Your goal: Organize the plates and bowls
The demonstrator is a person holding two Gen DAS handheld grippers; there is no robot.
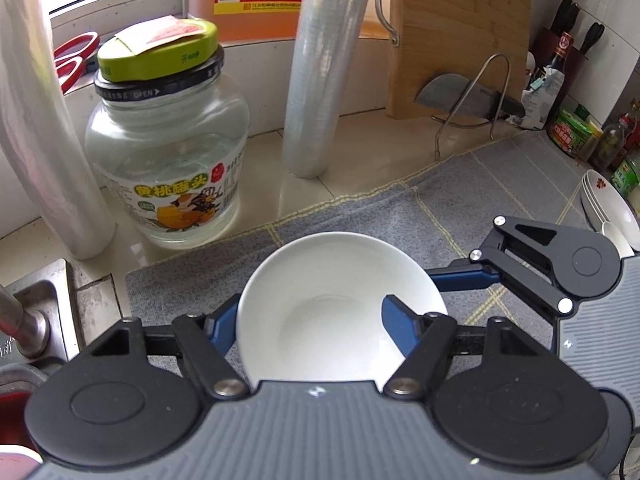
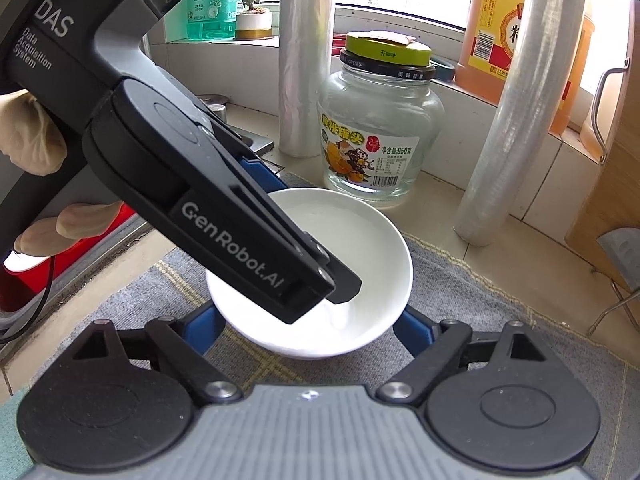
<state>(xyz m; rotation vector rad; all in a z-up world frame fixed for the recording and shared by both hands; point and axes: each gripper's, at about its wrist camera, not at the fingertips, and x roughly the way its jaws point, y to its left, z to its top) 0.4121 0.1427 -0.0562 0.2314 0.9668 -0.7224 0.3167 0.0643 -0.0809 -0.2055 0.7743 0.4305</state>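
Closest to the lens in the left wrist view, the left gripper (image 1: 308, 308) straddles the rim of a white bowl (image 1: 320, 268). One blue finger presses the bowl's outside at nine o'clock and the other lies inside against the wall at about four o'clock, so the jaws are clamped on that wall. The bowl sits upright on a grey mat (image 1: 400, 208).

Working across the counter from the left:
- A steel sink (image 1: 44, 304) sits at the bowl's nine o'clock.
- A roll of cling film (image 1: 36, 140) leans beyond it.
- A glass jar (image 1: 168, 160) with a green lid stands at eleven o'clock, just off the mat.
- A second roll (image 1: 320, 80) stands at twelve.
- A wooden cutting board (image 1: 460, 40) with a cleaver (image 1: 452, 94) in front of it is at one o'clock.
- A stack of white dishes (image 1: 608, 204) is at three o'clock, well apart from the bowl.

In the right wrist view, a gloved hand (image 2: 32, 140) holds the left tool at ten o'clock. The right gripper (image 2: 306, 314) has its blue fingers on either side of the bowl (image 2: 360, 240), at eight and four o'clock. Both lie against the outer wall, closed on it.
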